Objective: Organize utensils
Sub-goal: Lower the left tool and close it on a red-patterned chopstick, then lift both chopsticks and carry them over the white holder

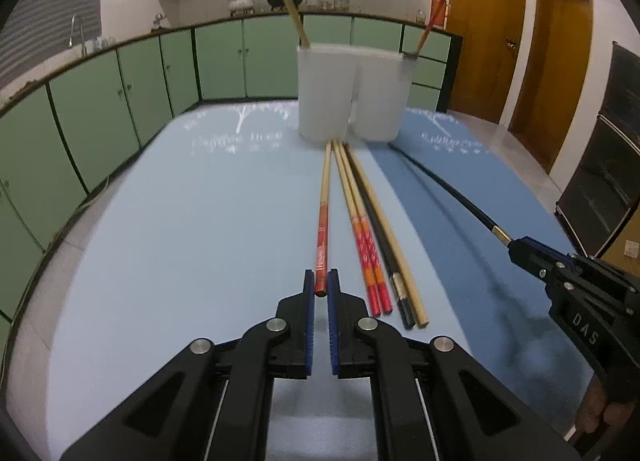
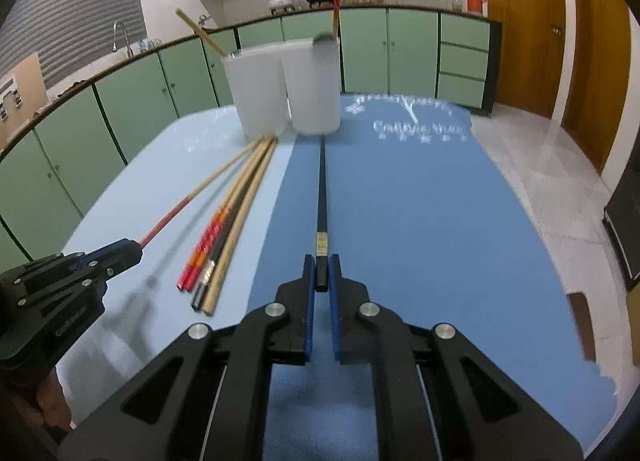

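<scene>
Dim indoor light, soft shadows; fisheye-bent edges, dark corners, slight motion blur.

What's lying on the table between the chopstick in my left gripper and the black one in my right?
Four loose chopsticks lie side by side between the red-handled chopstick and the black chopstick: two red-handled, one black, one plain wooden. Both wrist views show them.

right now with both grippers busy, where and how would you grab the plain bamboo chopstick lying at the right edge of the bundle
Take the plain bamboo chopstick at its thick near end, coming in low from the near side along its length, as the left hand-held gripper does with the red-handled chopstick. It lies flat against the black chopstick, so one finger needs the open right side; the far tips crowd against the white holder.
</scene>
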